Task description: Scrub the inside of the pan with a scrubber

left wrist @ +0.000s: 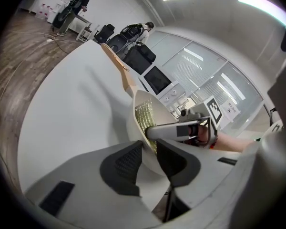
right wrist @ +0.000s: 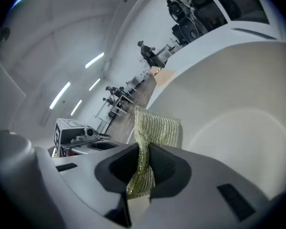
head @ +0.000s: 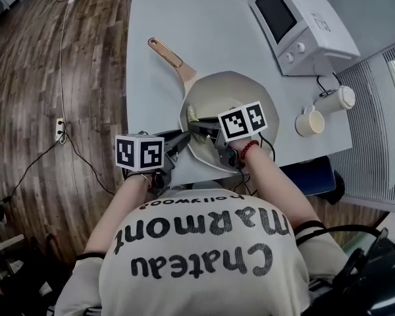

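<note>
A cream pan [head: 232, 89] with a wooden handle [head: 166, 52] sits near the front edge of the grey table [head: 151, 18]. My left gripper [head: 183, 140] is at the pan's near rim. In the left gripper view the pan's wall [left wrist: 133, 128] fills the gap between the left gripper's [left wrist: 151, 157] pads. My right gripper [head: 197, 125] reaches into the pan from the right, shut on a gold-green mesh scrubber [head: 192, 115]. In the right gripper view the scrubber [right wrist: 155, 128] stands up from the right gripper [right wrist: 144, 168] against the pan's inside [right wrist: 238, 109].
A white microwave [head: 303, 18] stands at the table's back right. A mug [head: 309, 122] and a white cup [head: 339, 99] sit by the right edge. A cable and a floor socket [head: 60, 129] lie left of the table. People [left wrist: 81, 1] stand far off.
</note>
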